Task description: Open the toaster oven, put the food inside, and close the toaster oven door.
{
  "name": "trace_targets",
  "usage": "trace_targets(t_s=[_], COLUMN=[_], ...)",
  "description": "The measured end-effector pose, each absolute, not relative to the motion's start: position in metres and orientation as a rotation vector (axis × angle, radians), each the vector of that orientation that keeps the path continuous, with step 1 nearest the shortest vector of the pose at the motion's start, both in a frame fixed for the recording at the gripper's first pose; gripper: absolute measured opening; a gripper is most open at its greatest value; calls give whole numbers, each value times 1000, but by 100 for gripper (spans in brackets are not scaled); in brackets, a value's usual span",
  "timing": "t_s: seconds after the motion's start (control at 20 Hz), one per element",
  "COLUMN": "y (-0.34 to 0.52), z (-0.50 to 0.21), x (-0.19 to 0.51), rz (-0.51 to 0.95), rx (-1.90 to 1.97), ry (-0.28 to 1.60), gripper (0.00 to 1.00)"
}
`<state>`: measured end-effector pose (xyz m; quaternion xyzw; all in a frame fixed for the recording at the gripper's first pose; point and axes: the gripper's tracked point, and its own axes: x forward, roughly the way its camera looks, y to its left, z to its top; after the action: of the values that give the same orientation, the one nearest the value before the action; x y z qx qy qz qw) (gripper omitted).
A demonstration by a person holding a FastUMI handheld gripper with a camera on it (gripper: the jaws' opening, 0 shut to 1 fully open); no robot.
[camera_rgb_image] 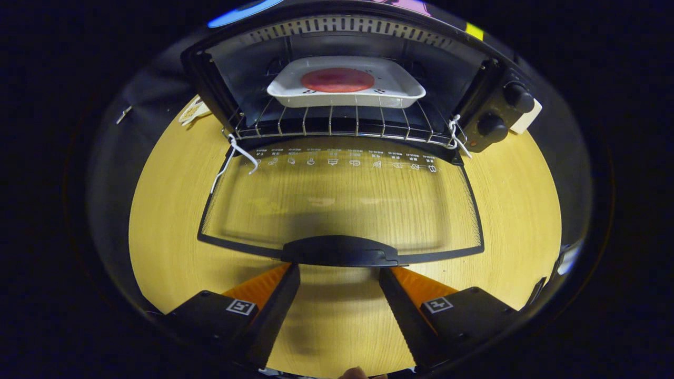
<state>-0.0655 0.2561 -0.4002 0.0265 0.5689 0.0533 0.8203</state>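
The black toaster oven (347, 79) stands open at the far side of the wooden table, two knobs on its right panel. Its glass door (341, 202) lies folded flat toward the near side, its dark handle (339, 251) at the near edge. Inside, a white square dish (346, 84) holding a round reddish slice of food (337, 80) sits level on the wire rack (342, 123).

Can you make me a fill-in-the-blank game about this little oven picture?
1. The toaster oven door is ____.
2. The white dish sits on the wire ____ inside the oven.
3. The tongs are open, with the door's ____ just ahead of their tips.
4. The round food in the dish is ____ in colour.

Missing words: open; rack; handle; red
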Motion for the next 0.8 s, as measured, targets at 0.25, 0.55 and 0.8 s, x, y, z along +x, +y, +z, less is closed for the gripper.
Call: trace_targets(t_s=[0.25, 0.55, 0.8], y=[254, 250, 250], z=[-373, -324, -272], x=[-69, -67, -45], rz=[140, 166, 184], rx=[90, 90, 55], ry=[1111, 933, 775], gripper=[99, 98, 98])
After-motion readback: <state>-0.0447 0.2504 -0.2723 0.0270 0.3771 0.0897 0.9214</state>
